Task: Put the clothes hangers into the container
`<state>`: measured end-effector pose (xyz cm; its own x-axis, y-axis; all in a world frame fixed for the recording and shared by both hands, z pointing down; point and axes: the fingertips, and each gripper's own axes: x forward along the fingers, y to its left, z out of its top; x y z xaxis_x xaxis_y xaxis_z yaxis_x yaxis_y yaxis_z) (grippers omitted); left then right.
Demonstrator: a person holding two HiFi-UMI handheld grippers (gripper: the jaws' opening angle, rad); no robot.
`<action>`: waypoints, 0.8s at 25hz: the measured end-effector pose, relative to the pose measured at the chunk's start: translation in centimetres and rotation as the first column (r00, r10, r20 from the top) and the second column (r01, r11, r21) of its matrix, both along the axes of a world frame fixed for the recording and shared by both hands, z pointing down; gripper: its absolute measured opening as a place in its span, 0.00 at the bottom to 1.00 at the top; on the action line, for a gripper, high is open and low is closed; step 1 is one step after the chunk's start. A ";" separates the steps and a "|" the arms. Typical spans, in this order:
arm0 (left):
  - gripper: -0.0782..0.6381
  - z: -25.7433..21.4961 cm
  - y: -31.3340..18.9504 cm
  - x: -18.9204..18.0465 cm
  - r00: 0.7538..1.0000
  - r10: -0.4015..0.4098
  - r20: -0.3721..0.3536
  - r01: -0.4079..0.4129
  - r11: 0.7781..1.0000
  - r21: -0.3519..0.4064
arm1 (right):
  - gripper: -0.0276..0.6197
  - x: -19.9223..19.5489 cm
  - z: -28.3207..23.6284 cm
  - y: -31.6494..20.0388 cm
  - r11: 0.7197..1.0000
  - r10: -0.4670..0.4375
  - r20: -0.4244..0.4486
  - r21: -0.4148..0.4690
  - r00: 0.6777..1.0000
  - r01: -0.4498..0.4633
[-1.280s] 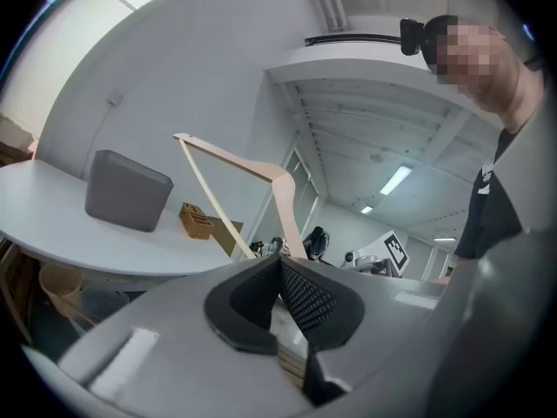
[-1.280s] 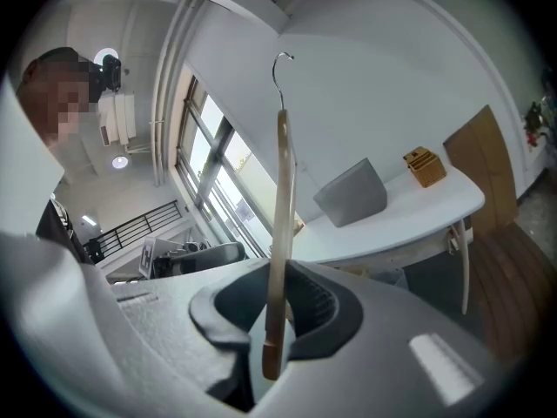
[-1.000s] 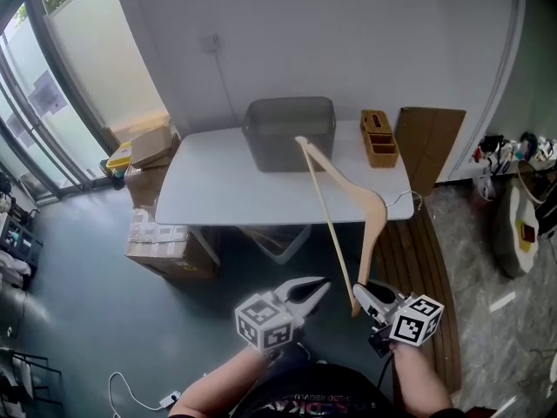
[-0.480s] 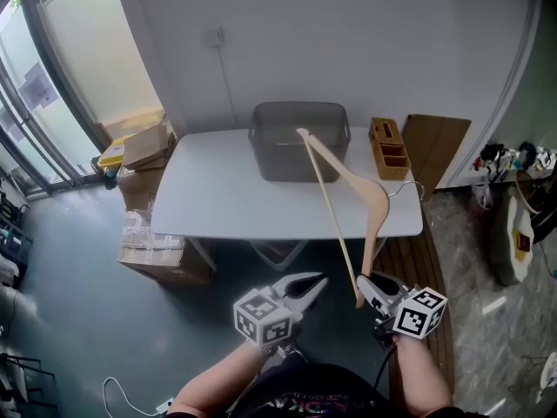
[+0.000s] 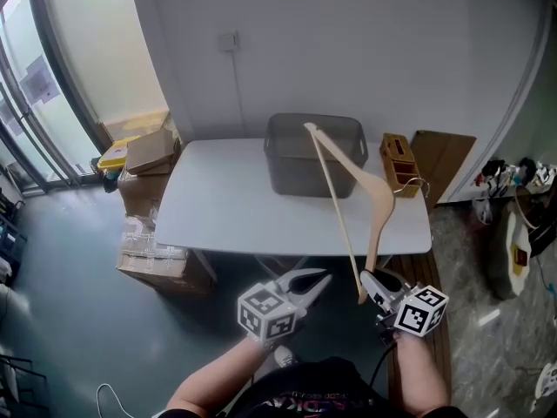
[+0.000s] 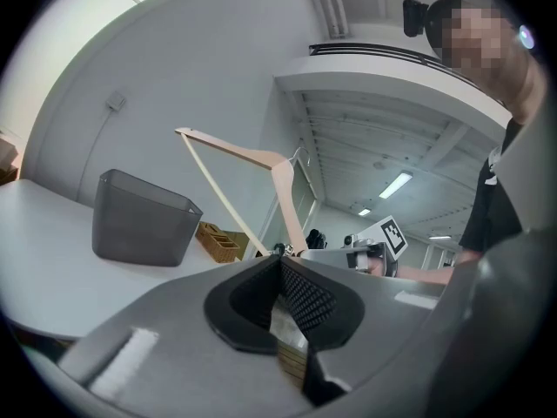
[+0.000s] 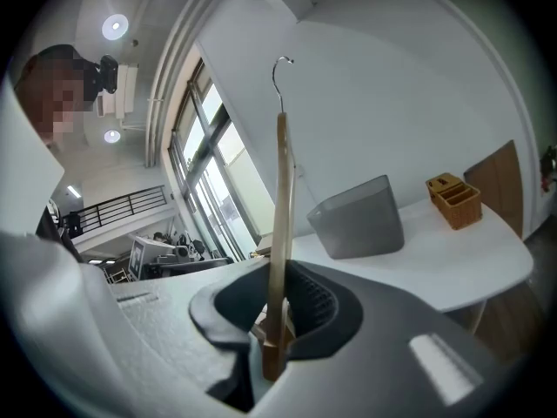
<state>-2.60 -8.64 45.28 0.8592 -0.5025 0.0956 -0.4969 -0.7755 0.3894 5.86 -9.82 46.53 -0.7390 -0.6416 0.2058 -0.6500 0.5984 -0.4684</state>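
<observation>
right claw (image 5: pixel 366 282): clamped on hanger (image 7: pixel 280 190) end (rest juts ahead) | left claw (image 5: pixel 322 278): closed, empty

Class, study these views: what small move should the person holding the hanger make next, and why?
Probably carry the right gripper forward over the table, toward the grey bin. It is shut on one end of the wooden hanger, which stands upright, but the gripper is short of the table's near edge and the bin sits at the far side.
</observation>
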 end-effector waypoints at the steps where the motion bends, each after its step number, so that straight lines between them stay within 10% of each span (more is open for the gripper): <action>1: 0.11 0.0 -0.2 -0.3 1.000 -0.001 -0.001 0.001 1.000 0.001 | 0.13 -0.2 -0.1 -0.3 1.000 0.002 -0.006 0.003 1.000 -0.002; 20: 0.11 -0.5 -4.6 -4.6 0.996 -0.083 -0.016 0.083 0.997 0.001 | 0.13 -1.3 -1.6 -8.3 0.998 -0.025 -0.097 0.049 0.995 0.030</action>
<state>-7.23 -13.21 44.78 0.8158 -0.5726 0.0810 -0.5535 -0.7324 0.3965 4.52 -18.15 44.93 -0.7348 -0.6325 0.2451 -0.6736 0.6378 -0.3735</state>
